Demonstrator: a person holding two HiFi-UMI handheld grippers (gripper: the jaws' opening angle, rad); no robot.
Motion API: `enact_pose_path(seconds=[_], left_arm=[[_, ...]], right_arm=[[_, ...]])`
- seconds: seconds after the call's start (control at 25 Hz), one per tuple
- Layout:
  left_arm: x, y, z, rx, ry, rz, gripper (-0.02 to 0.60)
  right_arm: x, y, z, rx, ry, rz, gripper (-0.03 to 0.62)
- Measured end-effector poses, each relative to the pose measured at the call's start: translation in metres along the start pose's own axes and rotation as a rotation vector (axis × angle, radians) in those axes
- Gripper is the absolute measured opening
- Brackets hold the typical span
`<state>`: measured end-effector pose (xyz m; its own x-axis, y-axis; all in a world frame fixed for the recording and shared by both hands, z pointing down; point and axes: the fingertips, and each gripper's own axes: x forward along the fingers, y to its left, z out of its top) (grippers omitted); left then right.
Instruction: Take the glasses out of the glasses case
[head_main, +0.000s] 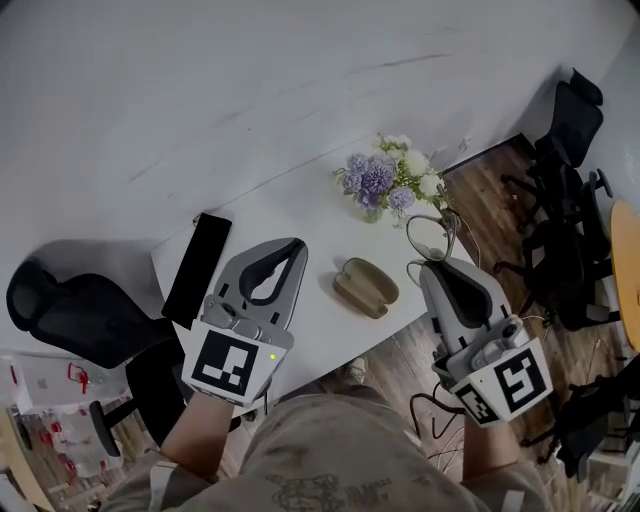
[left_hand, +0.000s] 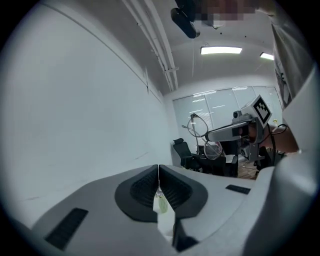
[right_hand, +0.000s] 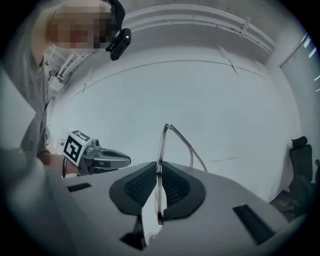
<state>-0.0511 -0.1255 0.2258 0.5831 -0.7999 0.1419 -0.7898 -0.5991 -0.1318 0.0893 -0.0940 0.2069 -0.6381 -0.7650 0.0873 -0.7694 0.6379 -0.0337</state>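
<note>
The right gripper (right_hand: 159, 170), at the head view's right, has its fingers clamped on the glasses (right_hand: 160, 150) by the thin rim, clear of the glasses case (head_main: 365, 287) mid-frame on the counter (head_main: 300, 215). The left gripper (left_hand: 158, 175) has its fingers together, empty. That narrow pinch could let the glasses twist and drop.

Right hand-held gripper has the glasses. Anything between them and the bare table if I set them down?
Nothing visible does. The glasses are clamped in the right hand-held gripper, up off the table; bare top lies beside the case. Only the flowers stand close, so steer clear.
</note>
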Motion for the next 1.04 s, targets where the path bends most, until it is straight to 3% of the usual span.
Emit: enact_pose_path(seconds=[0.2,0.44,1.04], left_arm=[[-0.010,-0.003,-0.013,-0.001,0.033,0.007,0.020],[-0.013,-0.009,-0.040,0.002,0.100,-0.011,0.020],[-0.006,-0.005,-0.049,0.007,0.120,-0.014,0.020]], right_arm=[[-0.011,0.016,-0.019,0.036,0.052,0.040,0.054],[-0.010,0.021,-0.049,0.068,0.116,0.031,0.054],[-0.004,0.017,-0.051,0.025,0.127,0.008,0.054]])
